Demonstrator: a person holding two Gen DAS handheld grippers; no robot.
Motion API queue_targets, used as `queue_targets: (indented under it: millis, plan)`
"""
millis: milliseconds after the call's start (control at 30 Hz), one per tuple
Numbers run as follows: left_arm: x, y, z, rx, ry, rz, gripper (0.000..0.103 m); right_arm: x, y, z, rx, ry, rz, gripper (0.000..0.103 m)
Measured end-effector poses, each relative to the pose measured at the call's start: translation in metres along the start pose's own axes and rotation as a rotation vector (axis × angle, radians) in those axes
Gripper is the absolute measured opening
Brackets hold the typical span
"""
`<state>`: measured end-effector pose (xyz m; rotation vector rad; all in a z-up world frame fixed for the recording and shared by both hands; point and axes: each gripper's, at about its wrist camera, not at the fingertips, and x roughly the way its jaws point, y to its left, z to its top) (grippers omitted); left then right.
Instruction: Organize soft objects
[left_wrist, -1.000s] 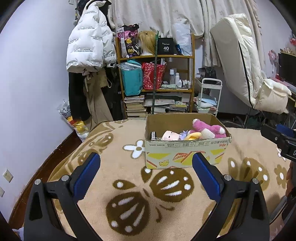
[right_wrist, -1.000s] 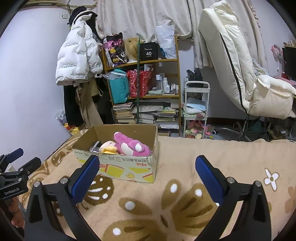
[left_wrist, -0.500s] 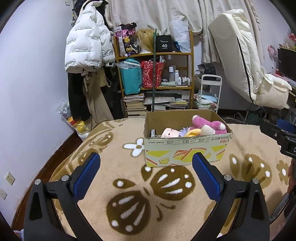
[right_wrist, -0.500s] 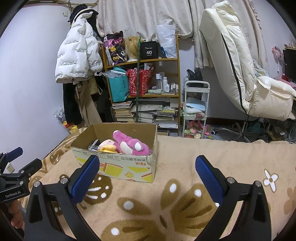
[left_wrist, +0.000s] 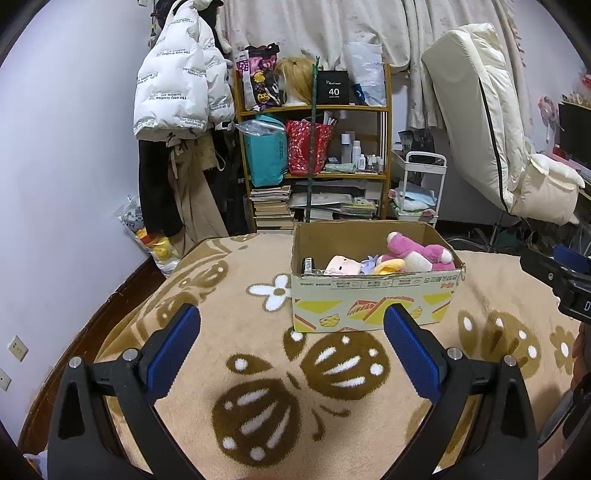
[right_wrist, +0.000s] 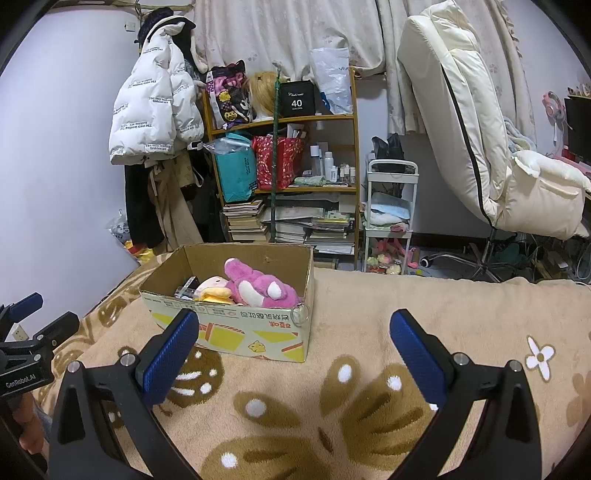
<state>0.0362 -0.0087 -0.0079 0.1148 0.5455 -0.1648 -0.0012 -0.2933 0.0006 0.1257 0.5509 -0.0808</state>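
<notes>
A cardboard box (left_wrist: 373, 295) stands on the tan patterned blanket (left_wrist: 229, 295); it also shows in the right wrist view (right_wrist: 236, 332). Inside lie a pink plush (left_wrist: 421, 253) (right_wrist: 258, 286), a pale pink doll head (left_wrist: 341, 265), a yellow plush (left_wrist: 386, 265) (right_wrist: 216, 293) and a small dark item (left_wrist: 307, 264). My left gripper (left_wrist: 291, 347) is open and empty, in front of the box. My right gripper (right_wrist: 295, 354) is open and empty, in front of the box's right corner. Each gripper shows at the edge of the other's view: the right (left_wrist: 554, 273), the left (right_wrist: 26, 332).
Behind the bed stand a cluttered wooden shelf (left_wrist: 314, 147), a white jacket on a rack (left_wrist: 177, 88), a white trolley (right_wrist: 391, 206) and a cream reclining chair (right_wrist: 480, 147). The blanket's left edge drops to a dark wood floor (left_wrist: 110, 295).
Both grippers have pulled back and up a little from the box; the view has shifted slightly. Both stay open and empty. The box and toys have not moved.
</notes>
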Motion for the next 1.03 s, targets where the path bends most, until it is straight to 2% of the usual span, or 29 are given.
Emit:
queue_targets:
  millis: [1033]
  plan:
    - [-0.0002,-0.0008,-0.0023,0.010,0.000,0.002,0.099,0.0003,-0.0020,0.0023,-0.003,0.002,0.001,0.103]
